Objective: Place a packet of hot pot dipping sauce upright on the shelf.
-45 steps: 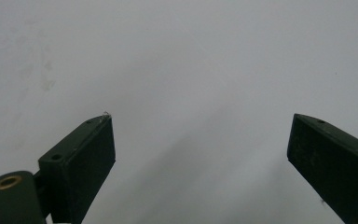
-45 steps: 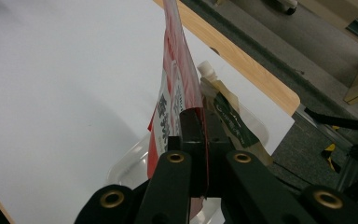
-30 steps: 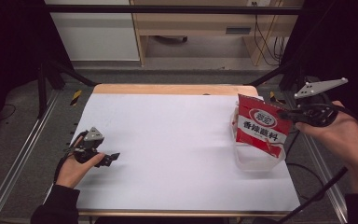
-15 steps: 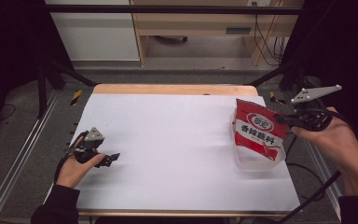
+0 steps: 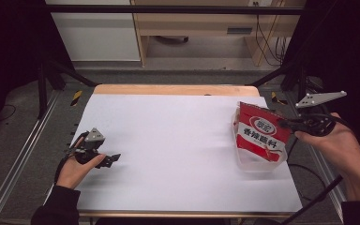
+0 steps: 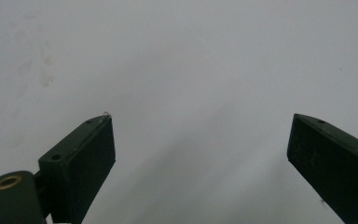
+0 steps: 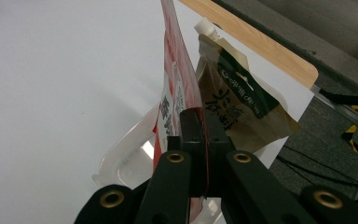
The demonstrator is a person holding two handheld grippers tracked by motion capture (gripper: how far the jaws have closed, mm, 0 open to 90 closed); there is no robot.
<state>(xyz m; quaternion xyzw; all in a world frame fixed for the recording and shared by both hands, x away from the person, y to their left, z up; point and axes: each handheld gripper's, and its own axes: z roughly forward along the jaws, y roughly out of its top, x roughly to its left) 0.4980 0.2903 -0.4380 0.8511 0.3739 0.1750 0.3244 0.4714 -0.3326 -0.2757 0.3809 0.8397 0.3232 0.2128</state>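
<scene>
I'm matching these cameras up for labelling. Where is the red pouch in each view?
High view: red pouch stands at the right of the table, over a clear tray, held by the right gripper.
Left gripper view: not in it.
Right gripper view: the pouch runs edge-on up the middle, pinched between the jaws.
Shared landmark: the clear tray, below the pouch in both.

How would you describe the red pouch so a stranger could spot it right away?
Look at the right edge of the white table, where a clear plastic tray sits. The red pouch stands upright over it, pinched by the right gripper. Unlike the brown spouted pouch behind, it is red with a white label.
</scene>
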